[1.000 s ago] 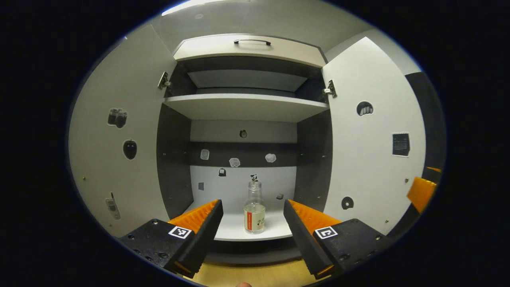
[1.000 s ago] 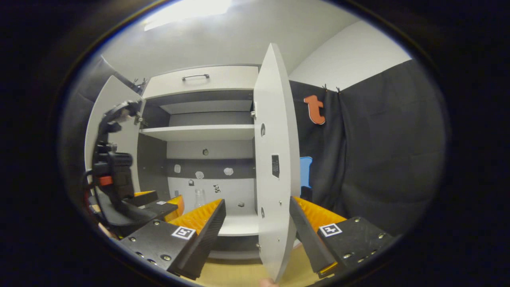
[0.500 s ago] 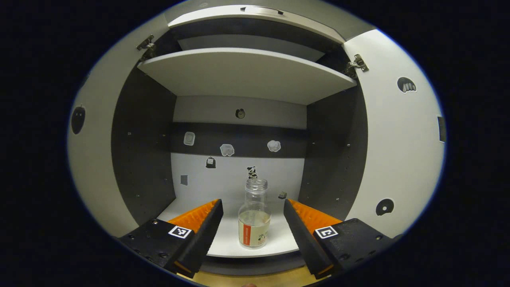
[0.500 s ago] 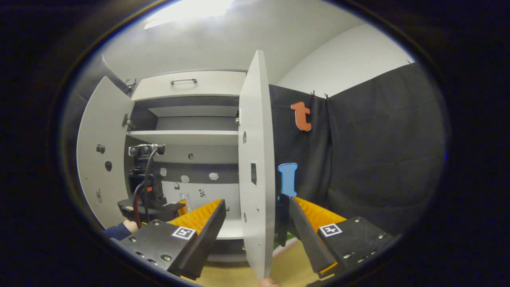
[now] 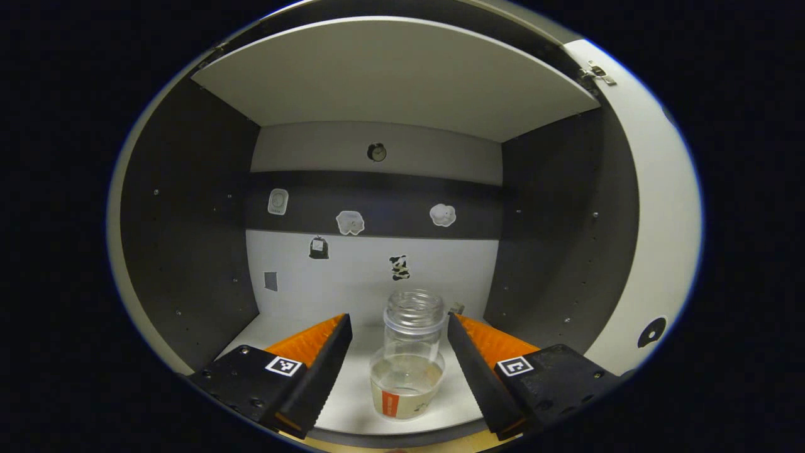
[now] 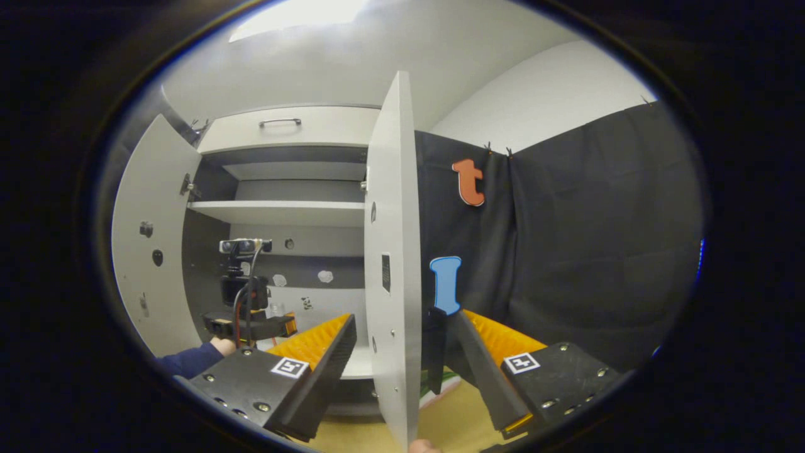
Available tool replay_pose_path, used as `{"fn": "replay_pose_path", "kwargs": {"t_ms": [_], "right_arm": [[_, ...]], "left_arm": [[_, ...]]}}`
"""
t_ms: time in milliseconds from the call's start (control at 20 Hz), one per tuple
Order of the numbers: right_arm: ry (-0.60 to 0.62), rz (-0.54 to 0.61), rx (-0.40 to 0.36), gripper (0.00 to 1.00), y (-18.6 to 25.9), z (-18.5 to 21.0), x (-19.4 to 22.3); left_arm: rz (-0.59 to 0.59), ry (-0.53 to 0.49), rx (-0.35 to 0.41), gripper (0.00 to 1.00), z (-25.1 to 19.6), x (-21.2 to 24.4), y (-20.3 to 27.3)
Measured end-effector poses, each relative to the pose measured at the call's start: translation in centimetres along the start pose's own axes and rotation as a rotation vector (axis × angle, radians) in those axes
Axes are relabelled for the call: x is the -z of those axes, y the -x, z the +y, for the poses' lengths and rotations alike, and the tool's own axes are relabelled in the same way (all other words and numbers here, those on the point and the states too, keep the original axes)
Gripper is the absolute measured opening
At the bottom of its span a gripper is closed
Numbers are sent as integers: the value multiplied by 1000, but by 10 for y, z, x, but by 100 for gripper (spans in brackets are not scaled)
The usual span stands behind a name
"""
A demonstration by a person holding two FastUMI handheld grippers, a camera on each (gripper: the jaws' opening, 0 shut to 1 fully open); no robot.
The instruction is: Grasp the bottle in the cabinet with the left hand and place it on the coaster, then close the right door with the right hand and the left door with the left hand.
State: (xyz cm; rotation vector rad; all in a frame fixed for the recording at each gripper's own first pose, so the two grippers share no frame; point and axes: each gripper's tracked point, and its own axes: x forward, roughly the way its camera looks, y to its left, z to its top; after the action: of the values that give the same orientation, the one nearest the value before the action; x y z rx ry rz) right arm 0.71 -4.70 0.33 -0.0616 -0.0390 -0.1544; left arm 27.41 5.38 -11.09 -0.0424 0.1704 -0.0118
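Observation:
A clear uncapped bottle (image 5: 407, 362) with a little liquid and a red-striped label stands near the front of the cabinet's lower shelf (image 5: 352, 402). My left gripper (image 5: 397, 319) is open inside that compartment, one finger on each side of the bottle, neither touching it. In the right gripper view the left gripper (image 6: 251, 324) sits in the cabinet mouth, held by a hand with a blue sleeve (image 6: 185, 362). My right gripper (image 6: 406, 318) is open. The right door (image 6: 391, 251) stands open edge-on between its fingers, untouched. The left door (image 6: 148, 251) is swung wide.
A shelf board (image 5: 390, 75) hangs over the compartment, with dark side walls (image 5: 188, 239) close by. A drawer with a handle (image 6: 280, 123) tops the cabinet. A wooden tabletop (image 6: 456, 418) lies below. A green and white edge (image 6: 448, 385) peeks out behind the right door.
My left gripper has pushed forward into the lower compartment, so the bottle now stands between its fingers. The right gripper has drifted slightly, and the door edge sits a little further left.

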Motion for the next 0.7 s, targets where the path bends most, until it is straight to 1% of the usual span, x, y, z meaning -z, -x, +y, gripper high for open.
{"fn": "replay_pose_path", "kwargs": {"t_ms": [50, 100, 250, 350, 450, 500, 550, 600, 700], "right_arm": [[1, 1, 0, 97, -1, 0, 1], [0, 1, 1, 97, -1, 0, 1], [0, -1, 6, 97, -1, -4, 2], [3, -7, 17, 97, -1, -9, -1], [1, -6, 25, 97, 1, -13, 0], [-1, -5, 28, 97, 2, -15, 0], [-2, -5, 30, 97, 3, -17, 0], [-3, -4, 34, 97, 5, -18, -1], [-5, -4, 38, 97, 10, -21, 0]], "left_arm": [[6, 8, 5, 95, 1, 2, -5], [11, 12, 9, 89, 2, 2, -8], [3, 7, 1, 51, 12, 1, -11], [-4, 15, -6, 47, 17, -1, -9], [8, 30, 6, 45, 18, 1, 1], [13, 42, 19, 45, 17, 1, 6], [15, 54, 41, 47, 14, -1, 15], [15, 65, 64, 45, 10, -1, 24], [5, 66, 110, 45, 2, -3, 45]]}}
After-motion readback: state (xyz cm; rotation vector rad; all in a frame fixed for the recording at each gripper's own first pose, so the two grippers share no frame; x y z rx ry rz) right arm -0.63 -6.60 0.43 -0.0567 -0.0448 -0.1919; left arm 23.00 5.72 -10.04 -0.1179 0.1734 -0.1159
